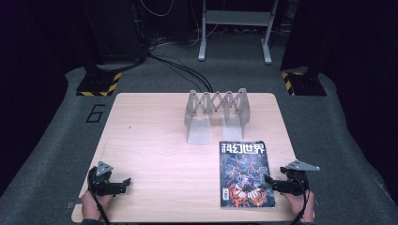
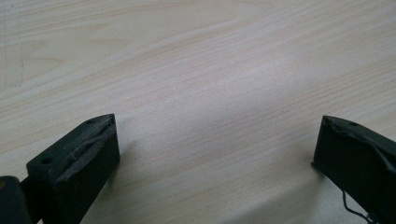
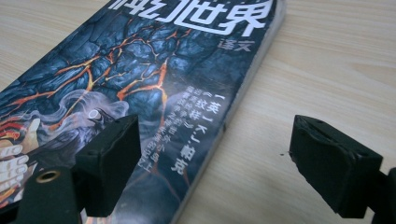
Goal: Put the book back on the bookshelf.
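Note:
A magazine (image 1: 245,173) with a dark blue cover, orange cracks and a white title lies flat at the table's front right. My right gripper (image 1: 271,183) sits at its right edge, jaws open. In the right gripper view the magazine (image 3: 154,79) runs under the left jaw, while the right jaw stands over bare wood. The magazine's edge lies between the jaws of this gripper (image 3: 215,126), and nothing is pressed. At the front left, my left gripper (image 1: 126,185) rests open. Its jaws (image 2: 217,126) stand wide apart over bare tabletop.
A grey accordion-style rack (image 1: 217,112) stands upright at the back middle of the wooden table (image 1: 155,154), just beyond the magazine's top edge. Grey carpet surrounds the table, with cables and stand bases on the floor behind it.

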{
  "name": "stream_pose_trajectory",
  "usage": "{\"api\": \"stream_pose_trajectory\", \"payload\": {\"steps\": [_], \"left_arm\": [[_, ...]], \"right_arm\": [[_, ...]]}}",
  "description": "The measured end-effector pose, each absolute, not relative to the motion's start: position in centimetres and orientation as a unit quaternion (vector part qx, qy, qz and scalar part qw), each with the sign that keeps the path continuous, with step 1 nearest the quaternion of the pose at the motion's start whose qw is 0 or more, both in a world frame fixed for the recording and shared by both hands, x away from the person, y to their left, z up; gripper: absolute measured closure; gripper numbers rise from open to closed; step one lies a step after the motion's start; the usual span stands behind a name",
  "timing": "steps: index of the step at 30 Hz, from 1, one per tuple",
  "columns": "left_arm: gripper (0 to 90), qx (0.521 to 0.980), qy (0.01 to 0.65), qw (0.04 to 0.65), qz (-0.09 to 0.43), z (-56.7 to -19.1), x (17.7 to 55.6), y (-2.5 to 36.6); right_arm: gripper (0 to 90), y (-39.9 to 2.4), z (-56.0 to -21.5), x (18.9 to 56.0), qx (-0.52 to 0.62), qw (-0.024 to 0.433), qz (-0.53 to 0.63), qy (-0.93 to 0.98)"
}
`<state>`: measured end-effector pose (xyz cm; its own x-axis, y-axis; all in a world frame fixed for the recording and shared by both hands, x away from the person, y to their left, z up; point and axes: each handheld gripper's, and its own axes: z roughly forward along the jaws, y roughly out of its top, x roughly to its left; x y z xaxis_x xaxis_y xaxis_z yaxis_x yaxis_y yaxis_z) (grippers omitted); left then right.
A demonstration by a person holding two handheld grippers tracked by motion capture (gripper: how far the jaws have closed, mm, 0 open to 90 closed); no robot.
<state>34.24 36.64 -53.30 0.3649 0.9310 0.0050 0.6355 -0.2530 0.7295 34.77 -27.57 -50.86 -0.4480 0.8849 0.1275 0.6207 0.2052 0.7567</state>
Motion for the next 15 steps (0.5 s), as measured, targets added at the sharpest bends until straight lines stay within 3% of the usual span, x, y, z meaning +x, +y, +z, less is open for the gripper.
{"api": "stream_pose_trajectory", "payload": {"steps": [15], "left_arm": [[0.2,0.759,0.516,0.327,0.226,-53.3,34.2,36.6]], "right_arm": [[31.1,-25.9,-51.7,36.5,0.5,0.135,0.364,0.774]]}}
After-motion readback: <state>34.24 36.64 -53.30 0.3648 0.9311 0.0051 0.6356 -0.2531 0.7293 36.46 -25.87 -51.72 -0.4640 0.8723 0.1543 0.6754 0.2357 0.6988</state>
